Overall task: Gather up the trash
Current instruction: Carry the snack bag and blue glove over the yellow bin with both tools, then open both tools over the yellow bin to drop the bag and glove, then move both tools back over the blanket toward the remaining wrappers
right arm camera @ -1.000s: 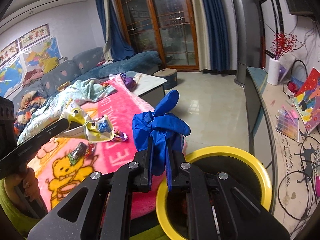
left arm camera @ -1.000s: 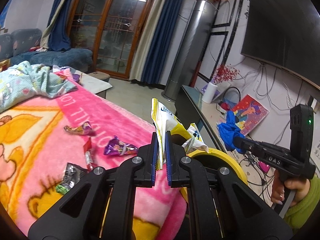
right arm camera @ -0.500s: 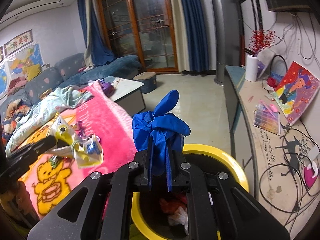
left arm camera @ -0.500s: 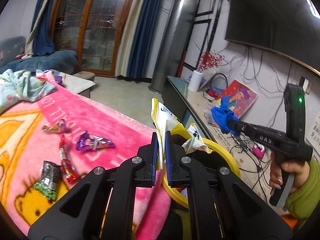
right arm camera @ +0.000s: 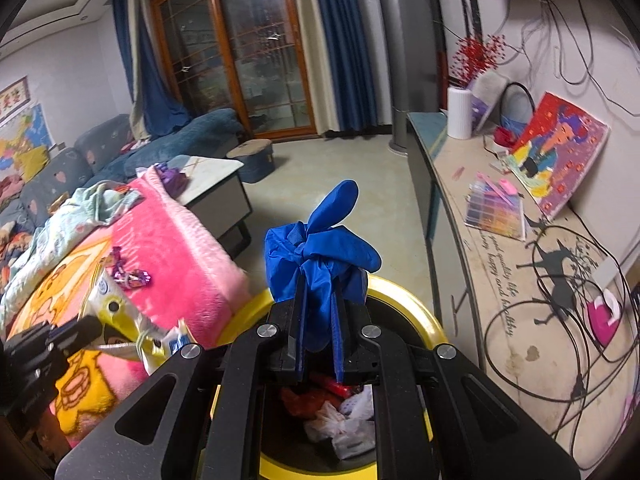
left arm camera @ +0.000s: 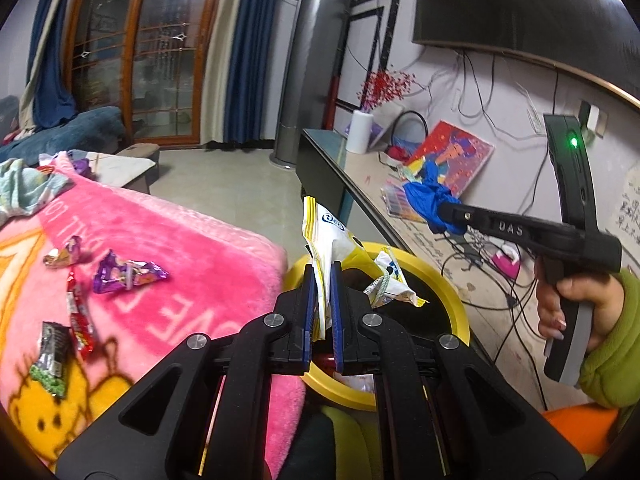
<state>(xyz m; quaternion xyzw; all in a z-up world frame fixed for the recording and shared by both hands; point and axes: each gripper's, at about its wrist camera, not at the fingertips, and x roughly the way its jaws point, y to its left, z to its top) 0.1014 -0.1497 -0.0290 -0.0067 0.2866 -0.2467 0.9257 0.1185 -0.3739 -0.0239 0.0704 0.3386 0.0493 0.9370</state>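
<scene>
My left gripper (left arm camera: 321,276) is shut on a yellow-and-white snack wrapper (left arm camera: 336,240) and holds it over the rim of the yellow trash bin (left arm camera: 448,292). My right gripper (right arm camera: 318,300) is shut on a blue rubber glove (right arm camera: 316,252) and holds it above the same bin (right arm camera: 416,316), which has crumpled trash (right arm camera: 340,416) inside. In the left wrist view the right gripper (left arm camera: 440,210) with the glove (left arm camera: 426,196) is to the right. In the right wrist view the left gripper (right arm camera: 94,326) with the wrapper (right arm camera: 132,320) is at the lower left.
A pink blanket (left arm camera: 168,240) beside the bin carries several candy wrappers: purple (left arm camera: 124,274), red (left arm camera: 80,318), dark green (left arm camera: 50,354). A TV bench (right arm camera: 532,280) with cables, a painting (right arm camera: 560,160) and a white vase (right arm camera: 460,112) runs along the right. A low table (right arm camera: 216,184) stands behind.
Both grippers have swung right, toward and over the yellow bin, each still holding its item. The bin's inside now shows under the right gripper.
</scene>
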